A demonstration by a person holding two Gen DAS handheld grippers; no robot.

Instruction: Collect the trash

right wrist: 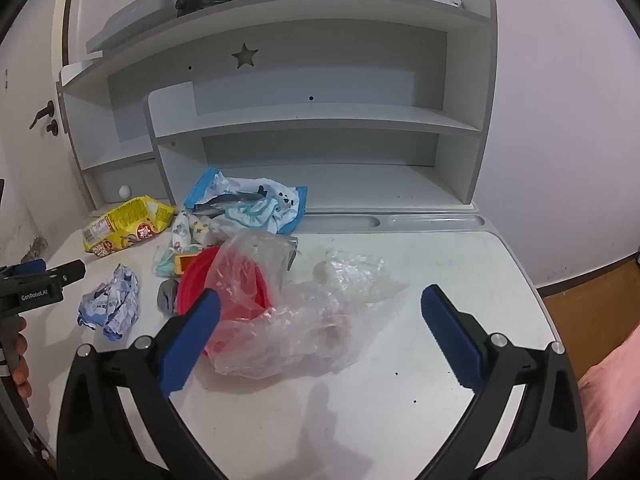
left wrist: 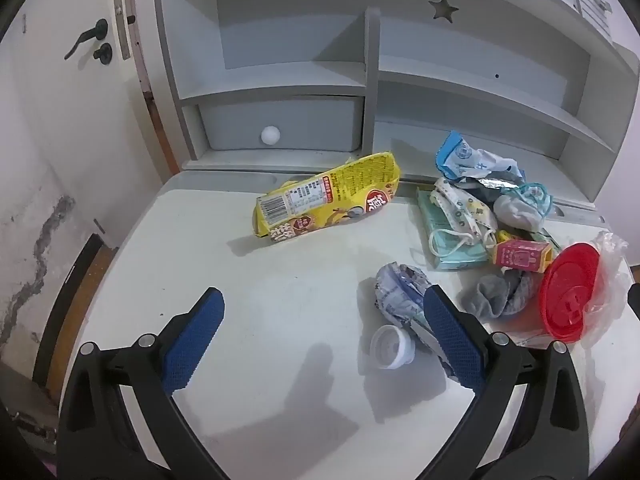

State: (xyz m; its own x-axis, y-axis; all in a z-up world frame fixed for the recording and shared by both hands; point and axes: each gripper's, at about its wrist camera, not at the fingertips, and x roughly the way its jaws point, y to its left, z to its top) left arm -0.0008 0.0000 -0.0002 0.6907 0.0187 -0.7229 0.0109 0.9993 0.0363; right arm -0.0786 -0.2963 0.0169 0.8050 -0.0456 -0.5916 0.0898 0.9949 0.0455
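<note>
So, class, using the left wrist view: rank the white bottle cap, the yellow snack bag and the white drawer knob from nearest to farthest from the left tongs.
1. White bottle cap: nearest, on the desk just inside the right finger of the open left tongs.
2. Yellow snack bag: mid-desk, ahead.
3. White drawer knob: farthest, on the drawer at the back.

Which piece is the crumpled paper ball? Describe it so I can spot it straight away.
Start at the white desk under the shelf unit and find the yellow snack bag lying near its back edge. Come toward the camera and slightly right: the crumpled paper ball sits alone, a white bottle cap just in front. Unlike the grey sock beside it, it is printed blue-and-white paper.
</note>
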